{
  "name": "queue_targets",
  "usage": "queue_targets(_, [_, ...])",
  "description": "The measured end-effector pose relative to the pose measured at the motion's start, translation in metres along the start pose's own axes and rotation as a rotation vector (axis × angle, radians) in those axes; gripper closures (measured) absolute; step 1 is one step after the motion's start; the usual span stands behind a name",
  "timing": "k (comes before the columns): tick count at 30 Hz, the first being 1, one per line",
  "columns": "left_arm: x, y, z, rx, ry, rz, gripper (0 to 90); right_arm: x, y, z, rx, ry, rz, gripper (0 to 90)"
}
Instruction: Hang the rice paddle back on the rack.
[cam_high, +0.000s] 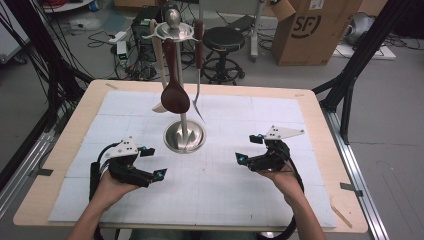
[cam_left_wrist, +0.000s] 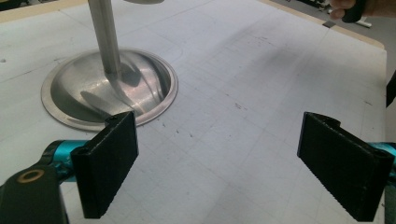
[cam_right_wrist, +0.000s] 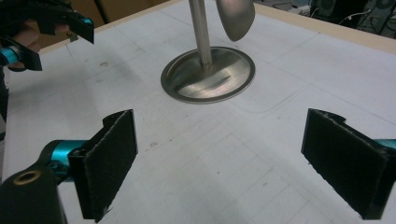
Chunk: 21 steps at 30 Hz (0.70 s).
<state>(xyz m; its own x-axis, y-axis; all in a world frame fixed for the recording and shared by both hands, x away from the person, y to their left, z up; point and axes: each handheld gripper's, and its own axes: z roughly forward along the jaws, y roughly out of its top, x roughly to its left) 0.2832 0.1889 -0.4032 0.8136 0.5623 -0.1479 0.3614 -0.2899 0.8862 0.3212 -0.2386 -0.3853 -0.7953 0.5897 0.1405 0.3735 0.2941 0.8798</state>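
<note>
The surface (cam_high: 300, 200) carries a grey gridded mat, with a metal utensil stand (cam_high: 184, 136) at its centre. The stand consists of a round dished base, an upright pole and a top ring. Three utensils hang from the ring with their long axes vertical: a dark wooden spoon (cam_high: 174, 95), a pale wooden spatula (cam_high: 159, 60) behind it, and a metal fork (cam_high: 199, 75) with a dark handle on the right side.

The left gripper (cam_high: 150, 162) rests low at the near left of the stand, jaws spread wide with nothing between them. The right gripper (cam_high: 249, 149) sits at the near right, jaws likewise spread and empty.

Both grippers face inward toward the stand, which lies between and beyond them. The spoon hangs toward the left gripper's side and the fork toward the right gripper's side. Any grasp would probably need a lift to handle height first.
</note>
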Motion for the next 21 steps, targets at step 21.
queue_targets(21, [0.001, -0.001, 0.000, 0.003, 0.017, -0.014, 6.5, 0.000, -0.031, -0.014, 0.039, -0.019, 0.010, 0.3])
